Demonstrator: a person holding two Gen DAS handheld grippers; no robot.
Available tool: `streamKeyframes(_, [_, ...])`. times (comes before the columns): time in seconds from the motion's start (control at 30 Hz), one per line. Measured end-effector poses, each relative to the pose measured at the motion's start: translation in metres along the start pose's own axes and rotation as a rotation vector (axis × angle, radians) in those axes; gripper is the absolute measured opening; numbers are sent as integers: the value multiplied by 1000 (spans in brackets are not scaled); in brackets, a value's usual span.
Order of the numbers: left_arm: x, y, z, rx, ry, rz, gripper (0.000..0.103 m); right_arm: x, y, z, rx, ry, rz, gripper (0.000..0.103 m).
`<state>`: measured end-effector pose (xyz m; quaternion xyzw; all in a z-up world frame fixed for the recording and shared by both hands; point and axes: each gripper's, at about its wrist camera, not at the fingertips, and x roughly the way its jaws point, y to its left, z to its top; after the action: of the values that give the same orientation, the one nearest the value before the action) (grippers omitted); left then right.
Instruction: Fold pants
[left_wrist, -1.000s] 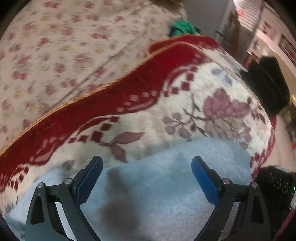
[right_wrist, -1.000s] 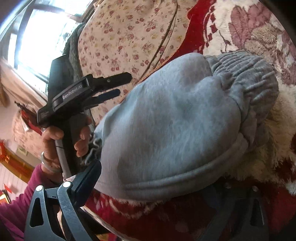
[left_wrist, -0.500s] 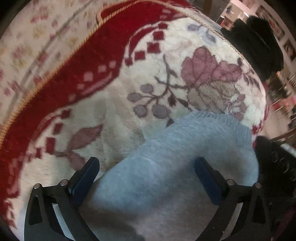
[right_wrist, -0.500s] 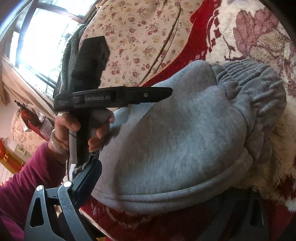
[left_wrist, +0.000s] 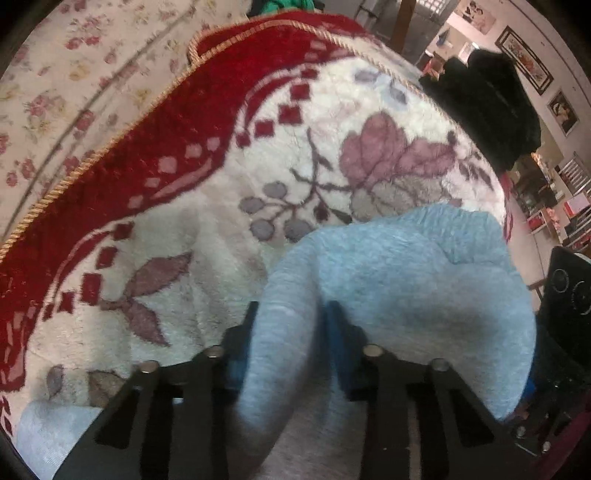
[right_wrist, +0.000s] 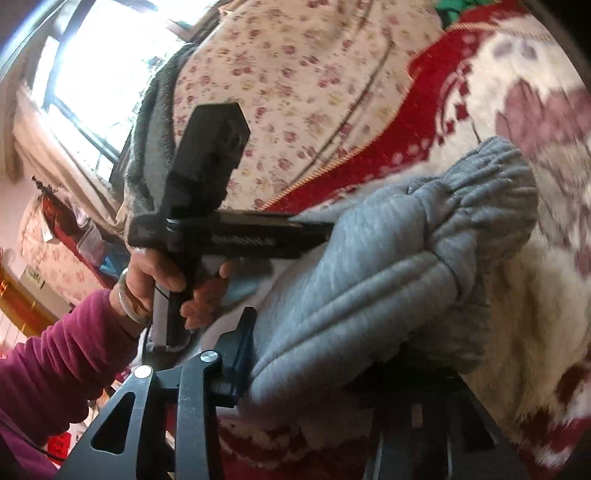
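Observation:
The grey pants (left_wrist: 406, 266) lie bunched on a red and white fleece blanket (left_wrist: 207, 236). My left gripper (left_wrist: 291, 310) is closing, and its blue pads pinch a raised fold of the grey cloth. In the right wrist view the pants (right_wrist: 388, 258) are doubled over, with the gathered waistband at the far right. My right gripper (right_wrist: 325, 354) is closing on the near folded edge. Its left finger (right_wrist: 242, 343) presses the cloth and the other finger is hidden under it. The left gripper (right_wrist: 314, 230) reaches into the pants from the left, held by a hand (right_wrist: 155, 273).
A floral sheet (left_wrist: 55, 92) covers the bed beyond the blanket's gold-corded edge. A black garment (left_wrist: 491, 103) hangs at the far right corner, with a black device (left_wrist: 569, 291) beside the bed. A magenta sleeve (right_wrist: 55, 350) and a bright window (right_wrist: 92, 74) are at the left.
Both grippers went from wide open to closed on the grey cloth. The left one tipped down and gathered a fold; the right one lifted the near edge slightly.

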<state>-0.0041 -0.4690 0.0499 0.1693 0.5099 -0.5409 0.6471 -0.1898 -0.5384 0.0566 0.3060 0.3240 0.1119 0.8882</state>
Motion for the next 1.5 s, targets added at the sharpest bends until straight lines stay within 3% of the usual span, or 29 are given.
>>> streamKeyframes(0.37, [-94,7,3,-46,-214,-2,23,-10,71,32,-199,-68,35,37])
streamKeyframes(0.63, [-199,33,-41,-124,-401,60,20,6,158,50,-377,-83,96,35])
streamKeyframes(0.83, [-278,70,-112,-245,-543,126,14,41,238,45,-527,-50,165,35])
streamKeyframes(1.03, [-314,132,-224,-468,-546,330,12,121,301,8,-634,72,179,35])
streamKeyframes(1.1, [-321,160,-278,-600,-531,421,21,158,317,-16,-687,138,156,35])
streamKeyframes(1.2, [-333,190,-354,-796,-552,445,40,209,327,-54,-747,246,110,36])
streamKeyframes(1.27, [-341,199,-392,-886,-575,454,47,229,330,-79,-781,287,76,39])
streamKeyframes(1.37, [-347,196,-413,-911,-576,487,53,225,339,-103,-853,295,89,57])
streamKeyframes(1.4, [-348,193,-411,-902,-579,493,58,222,342,-107,-852,311,110,73])
streamKeyframes(1.43, [-350,189,-409,-889,-586,495,59,219,345,-109,-852,321,123,80])
streamKeyframes(1.5, [-356,173,-401,-846,-612,488,61,211,346,-106,-852,324,130,81])
